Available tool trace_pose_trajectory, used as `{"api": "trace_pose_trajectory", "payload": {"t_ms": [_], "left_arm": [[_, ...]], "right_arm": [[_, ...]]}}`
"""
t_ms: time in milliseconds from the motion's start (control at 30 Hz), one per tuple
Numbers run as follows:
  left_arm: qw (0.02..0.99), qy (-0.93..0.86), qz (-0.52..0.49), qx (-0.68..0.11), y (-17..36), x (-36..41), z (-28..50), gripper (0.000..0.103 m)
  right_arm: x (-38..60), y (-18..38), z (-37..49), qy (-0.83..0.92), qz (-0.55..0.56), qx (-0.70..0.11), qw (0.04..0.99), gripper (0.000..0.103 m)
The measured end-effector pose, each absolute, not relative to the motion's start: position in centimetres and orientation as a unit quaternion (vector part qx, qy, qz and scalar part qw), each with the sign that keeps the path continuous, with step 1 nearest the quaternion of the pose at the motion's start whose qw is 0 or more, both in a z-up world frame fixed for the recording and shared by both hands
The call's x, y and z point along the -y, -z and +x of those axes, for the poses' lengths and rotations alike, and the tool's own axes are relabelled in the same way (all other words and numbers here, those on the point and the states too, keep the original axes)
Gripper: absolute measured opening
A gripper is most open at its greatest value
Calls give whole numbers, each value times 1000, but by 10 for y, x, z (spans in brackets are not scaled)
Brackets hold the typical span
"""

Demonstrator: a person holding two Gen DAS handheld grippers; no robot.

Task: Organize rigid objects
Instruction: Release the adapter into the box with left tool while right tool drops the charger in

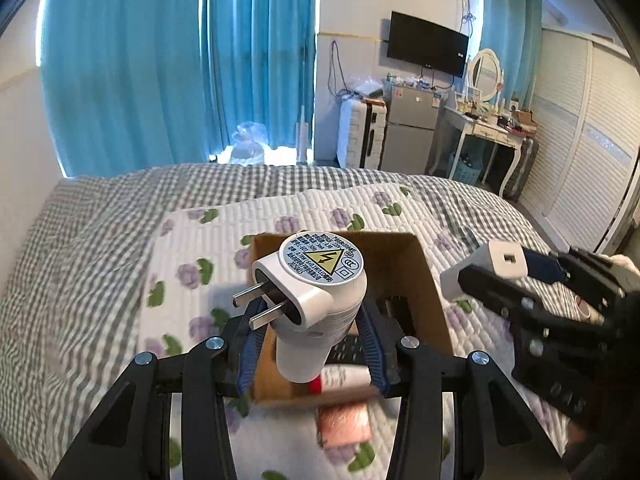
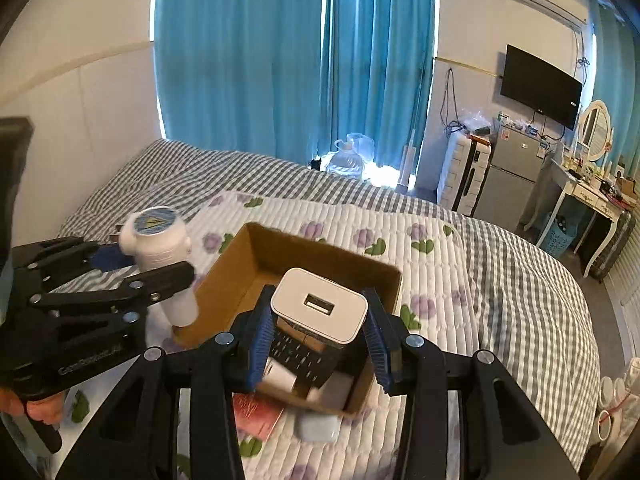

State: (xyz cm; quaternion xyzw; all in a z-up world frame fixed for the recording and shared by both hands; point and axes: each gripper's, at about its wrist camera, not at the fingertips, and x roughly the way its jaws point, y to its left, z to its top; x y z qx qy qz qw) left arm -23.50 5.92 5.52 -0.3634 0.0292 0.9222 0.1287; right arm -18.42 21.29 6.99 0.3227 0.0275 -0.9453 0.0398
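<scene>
White plug device (image 1: 316, 304) and USB charger (image 2: 320, 305) above cardboard box (image 2: 256, 256).

left claw (image 1: 310, 354): blue-padded fingers clamped, pointing forward, level | right claw (image 2: 318, 350): clamped likewise, beside the left, angled toward it | hand on left handle (image 2: 42, 410): partly visible, apparently bare

Bedroom with teal curtains (image 1: 180, 68) glowing with daylight, gingham-covered bed (image 2: 520, 280), wall-mounted television (image 1: 427, 44), small grey fridge (image 1: 412, 128), white dressing table (image 1: 486, 128) with oval mirror (image 1: 485, 74), louvred wardrobe doors (image 1: 588, 152).
</scene>
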Motion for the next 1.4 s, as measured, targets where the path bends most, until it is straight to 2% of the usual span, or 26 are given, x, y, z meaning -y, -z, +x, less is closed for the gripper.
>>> {"api": "trace_pose_trajectory", "payload": {"t_ms": [333, 567, 900, 1100, 1400], "left_arm": [[119, -893, -427, -77, 18, -99, -304, 45], [112, -886, -442, -87, 50, -102, -320, 47], [114, -897, -421, -69, 25, -89, -313, 64], [106, -911, -394, -60, 4, -64, -297, 64], [94, -923, -367, -67, 15, -42, -287, 64]], "right_arm": [[-239, -20, -240, 934, 353, -16, 49, 41], [-254, 7, -258, 927, 372, -8, 54, 41], [-259, 13, -261, 925, 378, -1, 44, 41], [-244, 18, -270, 915, 400, -11, 51, 41], [-233, 60, -312, 891, 452, -4, 43, 42]]}}
